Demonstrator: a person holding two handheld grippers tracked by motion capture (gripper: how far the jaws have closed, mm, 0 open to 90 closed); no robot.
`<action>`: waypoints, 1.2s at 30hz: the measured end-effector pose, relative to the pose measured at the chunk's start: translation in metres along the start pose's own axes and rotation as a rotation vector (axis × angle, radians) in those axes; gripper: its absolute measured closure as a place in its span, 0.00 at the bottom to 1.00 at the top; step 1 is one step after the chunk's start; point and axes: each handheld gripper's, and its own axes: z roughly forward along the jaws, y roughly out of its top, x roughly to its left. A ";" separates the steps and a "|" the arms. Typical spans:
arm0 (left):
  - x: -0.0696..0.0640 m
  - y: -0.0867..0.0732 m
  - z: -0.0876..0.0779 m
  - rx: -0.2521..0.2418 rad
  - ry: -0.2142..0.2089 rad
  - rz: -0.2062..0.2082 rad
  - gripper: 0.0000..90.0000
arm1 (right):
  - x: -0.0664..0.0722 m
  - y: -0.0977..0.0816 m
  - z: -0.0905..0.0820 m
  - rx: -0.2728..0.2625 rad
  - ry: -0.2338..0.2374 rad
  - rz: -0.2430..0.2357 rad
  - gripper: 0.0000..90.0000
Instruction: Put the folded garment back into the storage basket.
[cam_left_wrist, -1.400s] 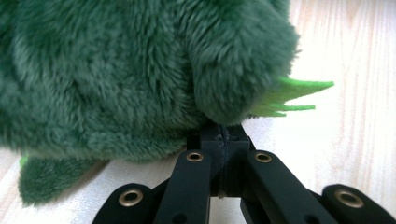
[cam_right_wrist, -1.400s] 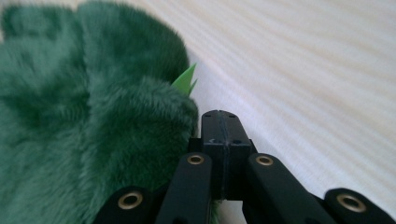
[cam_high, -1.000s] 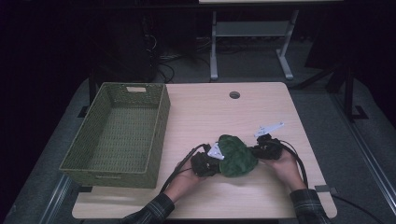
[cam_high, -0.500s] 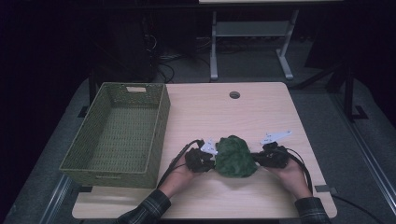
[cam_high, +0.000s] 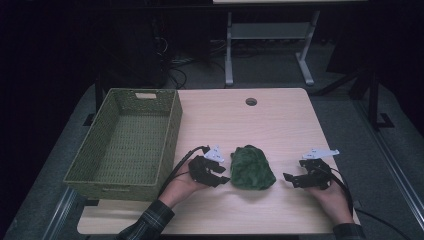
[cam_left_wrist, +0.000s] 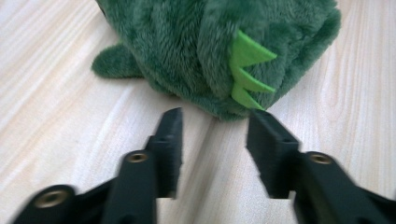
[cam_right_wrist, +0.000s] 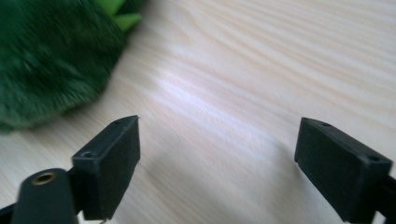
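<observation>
A dark green plush toy (cam_high: 252, 167) with bright green spikes (cam_left_wrist: 247, 70) lies on the wooden table (cam_high: 260, 120) near its front edge. My left gripper (cam_high: 223, 178) sits just left of the toy, its jaws having just been opening, nothing between them; the toy (cam_left_wrist: 224, 46) lies just beyond the tips. My right gripper (cam_high: 289, 178) is a short way to the right of the toy, apart from it. Its jaws have just been opening wide over bare wood (cam_right_wrist: 219, 121), with the toy (cam_right_wrist: 51, 60) at the upper left of that view.
A green woven basket (cam_high: 125, 142) stands empty at the table's left side, close to my left hand. A cable hole (cam_high: 251, 101) sits near the table's far edge. Behind the table are a desk frame (cam_high: 270, 35) and cables on the floor.
Both grippers were shut on the toy's sides. They have let go and drawn apart, the right one moving farther to the right. The toy now rests on the table.
</observation>
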 end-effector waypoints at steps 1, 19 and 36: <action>0.000 0.002 -0.001 -0.012 -0.004 -0.008 0.56 | -0.001 -0.003 0.000 -0.003 -0.009 -0.014 0.15; -0.002 0.038 0.000 -0.014 -0.032 0.108 0.15 | 0.003 -0.013 0.005 -0.028 -0.026 -0.054 0.02; 0.006 0.041 0.044 0.043 -0.030 0.140 0.14 | 0.003 -0.013 0.005 -0.028 -0.026 -0.054 0.02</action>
